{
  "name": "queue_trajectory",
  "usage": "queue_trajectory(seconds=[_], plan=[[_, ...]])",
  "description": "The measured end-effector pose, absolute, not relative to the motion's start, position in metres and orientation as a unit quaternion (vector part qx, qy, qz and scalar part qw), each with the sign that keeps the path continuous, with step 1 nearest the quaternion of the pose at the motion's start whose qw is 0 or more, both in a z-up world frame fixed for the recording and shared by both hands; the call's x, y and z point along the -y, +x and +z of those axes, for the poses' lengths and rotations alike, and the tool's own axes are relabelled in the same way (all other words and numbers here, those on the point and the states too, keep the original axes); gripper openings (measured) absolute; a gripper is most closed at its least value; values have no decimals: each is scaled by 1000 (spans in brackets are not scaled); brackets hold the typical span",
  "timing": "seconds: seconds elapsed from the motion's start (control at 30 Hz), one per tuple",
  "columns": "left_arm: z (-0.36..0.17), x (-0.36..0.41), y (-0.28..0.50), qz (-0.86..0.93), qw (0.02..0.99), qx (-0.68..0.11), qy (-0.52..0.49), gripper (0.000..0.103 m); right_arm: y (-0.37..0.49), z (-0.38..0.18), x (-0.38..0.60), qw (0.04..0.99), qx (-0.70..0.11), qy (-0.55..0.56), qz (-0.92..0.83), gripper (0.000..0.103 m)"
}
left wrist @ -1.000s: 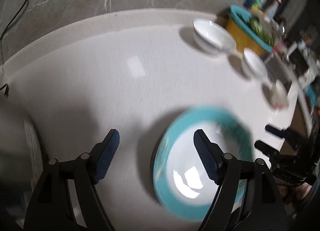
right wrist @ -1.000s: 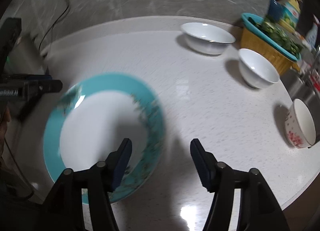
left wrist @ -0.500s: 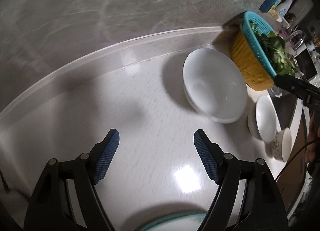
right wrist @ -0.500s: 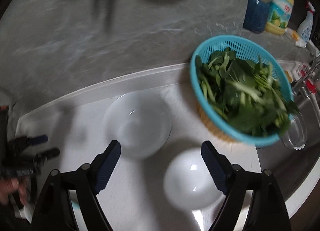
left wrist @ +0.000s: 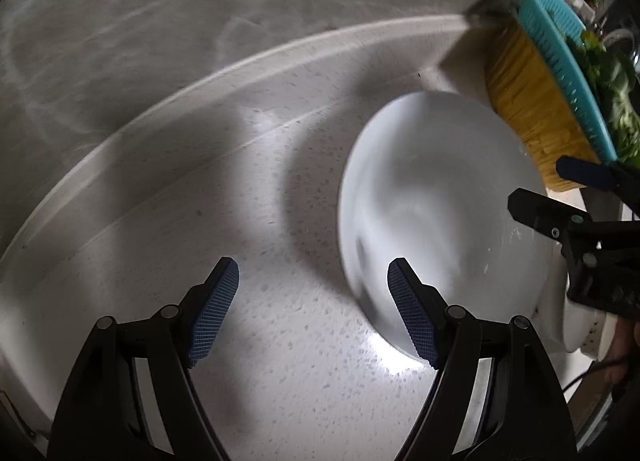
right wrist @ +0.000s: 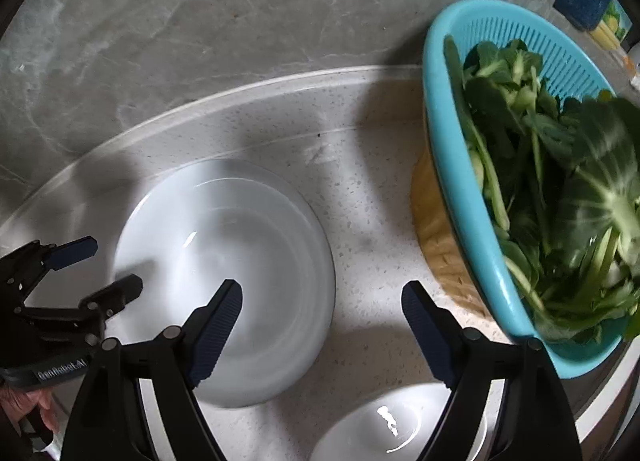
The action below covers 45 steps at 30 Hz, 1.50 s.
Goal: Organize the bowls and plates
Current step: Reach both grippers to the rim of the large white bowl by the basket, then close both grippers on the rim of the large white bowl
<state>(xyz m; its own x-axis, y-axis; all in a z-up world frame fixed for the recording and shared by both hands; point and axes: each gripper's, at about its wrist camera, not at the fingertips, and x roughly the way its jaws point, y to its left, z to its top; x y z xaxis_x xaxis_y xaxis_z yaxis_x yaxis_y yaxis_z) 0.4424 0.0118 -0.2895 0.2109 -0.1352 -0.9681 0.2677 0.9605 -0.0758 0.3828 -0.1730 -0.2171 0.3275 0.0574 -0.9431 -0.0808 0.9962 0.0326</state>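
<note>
I see white speckled desk (right wrist: 360,197) with raised curved back edge across mid-frame. Grey marbled wall (right wrist: 240,13) fills upper frame of both views. Bright light glare on desk, lower centre of left view; soft shadows nearby.

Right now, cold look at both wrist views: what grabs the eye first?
The teal colander heaped with leafy greens at the right of the right wrist view, its rim tilted over a yellow basket. Next, the large white bowl on the speckled counter just left of it, with both grippers, left gripper and right gripper, over it, jaws open and empty.
</note>
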Motion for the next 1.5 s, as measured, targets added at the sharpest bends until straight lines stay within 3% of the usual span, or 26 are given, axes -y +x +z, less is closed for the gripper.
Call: queue_trajectory(seconds=[0.47, 0.6, 0.63, 0.67, 0.8, 0.87, 0.93, 1.27, 1.5], plan=[[-308, -21, 480, -123, 781, -611, 47, 75, 380, -235, 162, 801, -597, -24, 22, 81], [-307, -22, 483, -127, 782, -608, 48, 74, 381, -244, 159, 797, -603, -21, 26, 74], [-308, -22, 486, -130, 782, -608, 46, 68, 382, -246, 158, 796, -605, -21, 27, 70], [-309, -22, 489, -133, 781, -609, 45, 52, 384, -248, 156, 795, -606, -20, 30, 68], [-310, -13, 492, -156, 779, -605, 43, 28, 384, -257, 151, 791, -609, -29, 41, 40], [-306, -8, 493, -161, 779, -604, 53, 13, 384, -260, 148, 793, -607, -38, 38, 34], [-305, -8, 495, -155, 780, -603, 62, 14, 383, -260, 148, 796, -602, -45, 36, 21], [-266, -13, 452, -168, 789, -586, 71, 14, 351, -227, 149, 814, -577, -28, 60, 18], [-239, -10, 394, -212, 776, -589, 82, 16, 276, -187, 169, 834, -547, 17, 74, 15]])
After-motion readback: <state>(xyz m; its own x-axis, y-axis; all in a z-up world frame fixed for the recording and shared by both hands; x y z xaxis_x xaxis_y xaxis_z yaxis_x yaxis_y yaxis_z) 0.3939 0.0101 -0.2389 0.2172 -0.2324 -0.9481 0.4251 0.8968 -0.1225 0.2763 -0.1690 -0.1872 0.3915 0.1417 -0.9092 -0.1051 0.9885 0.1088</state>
